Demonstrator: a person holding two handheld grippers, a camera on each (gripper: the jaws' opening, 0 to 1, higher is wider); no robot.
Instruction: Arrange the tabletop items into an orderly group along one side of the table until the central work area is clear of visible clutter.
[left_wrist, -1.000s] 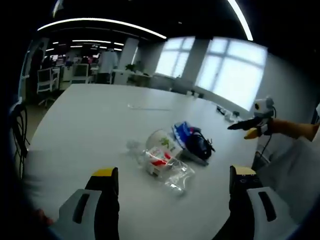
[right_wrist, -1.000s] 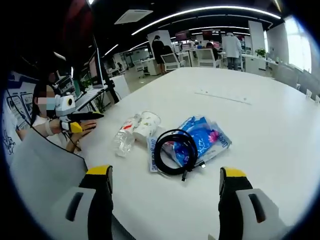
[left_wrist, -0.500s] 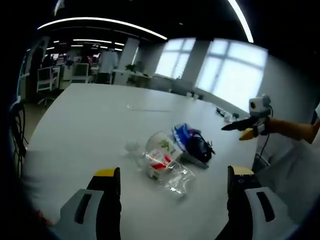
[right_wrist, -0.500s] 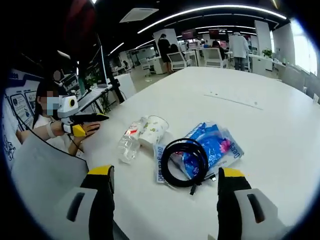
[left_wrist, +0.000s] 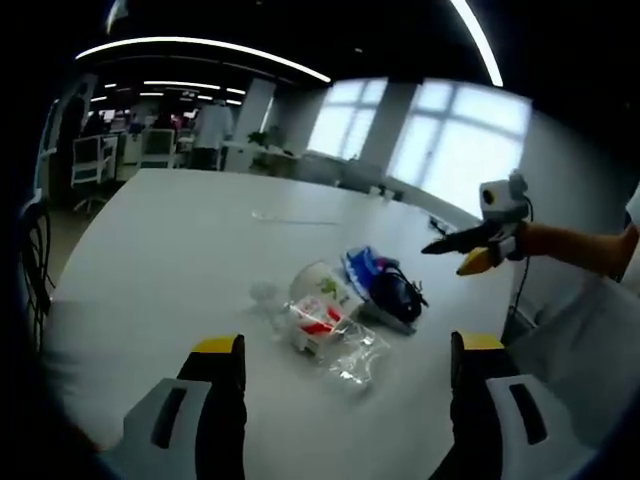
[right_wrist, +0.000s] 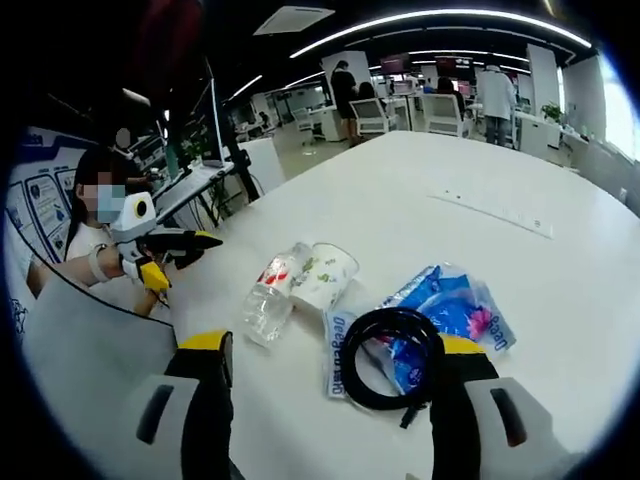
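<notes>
On the white table (left_wrist: 170, 240) lies a small heap: a paper cup (left_wrist: 322, 290) on its side, a clear plastic bottle (left_wrist: 338, 342) with a red label, a blue packet (left_wrist: 361, 264) and a black cable coil (left_wrist: 397, 293). My left gripper (left_wrist: 348, 346) is open, just short of the bottle. My right gripper (left_wrist: 452, 247) comes in from the right, above the table edge. In the right gripper view my right gripper (right_wrist: 335, 346) is open, close over the cable coil (right_wrist: 393, 346), which rests on the blue packet (right_wrist: 455, 308). Cup (right_wrist: 327, 276) and bottle (right_wrist: 272, 297) lie to its left. The left gripper (right_wrist: 186, 243) hovers at the table's left edge.
The table (right_wrist: 450, 180) runs far back, bare apart from a thin clear strip (right_wrist: 492, 210) across it. Beyond it stand office chairs (right_wrist: 371, 117), desks and people. A person in white holds the grippers at the table's near edge. Windows (left_wrist: 455, 150) line one wall.
My right gripper has moved in toward the heap: the cable coil now sits larger and lower between its jaws. In the left gripper view it has drifted left. The items have not moved.
</notes>
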